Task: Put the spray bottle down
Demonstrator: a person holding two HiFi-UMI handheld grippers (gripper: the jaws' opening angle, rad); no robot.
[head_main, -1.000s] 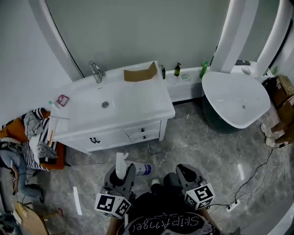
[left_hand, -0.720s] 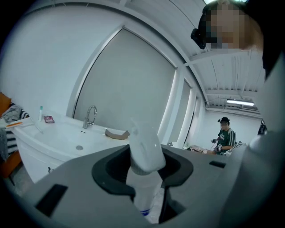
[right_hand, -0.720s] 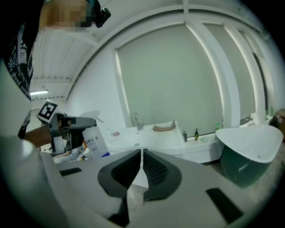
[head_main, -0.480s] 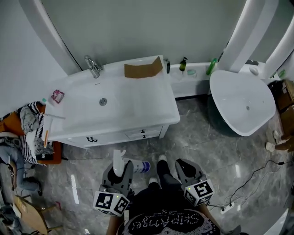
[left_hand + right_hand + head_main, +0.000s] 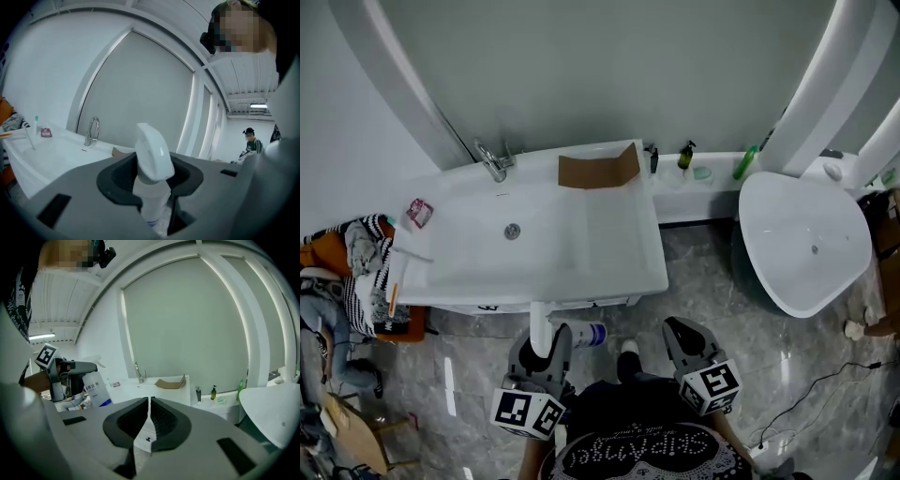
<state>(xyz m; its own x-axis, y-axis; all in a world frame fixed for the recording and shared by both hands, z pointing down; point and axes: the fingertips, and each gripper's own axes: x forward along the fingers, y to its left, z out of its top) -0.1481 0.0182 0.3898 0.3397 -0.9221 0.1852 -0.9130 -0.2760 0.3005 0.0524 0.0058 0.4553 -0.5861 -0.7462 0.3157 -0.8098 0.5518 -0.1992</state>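
Floor [image 5: 722, 281]: grey marble.
Vanity [image 5: 609, 253]: one, white, one tap [image 5: 492, 159].
Tub [image 5: 769, 202]: one, white, right of vanity.
Left gripper [image 5: 152, 187]: jaws clamped on neck of one spray bottle [image 5: 152, 157], at vanity's front edge.
Right gripper [image 5: 149, 413]: jaws together, nothing between.

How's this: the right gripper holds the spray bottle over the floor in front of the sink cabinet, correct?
No: the left gripper holds the spray bottle, as the left gripper view shows; the right gripper is shut, empty. The rest stands.
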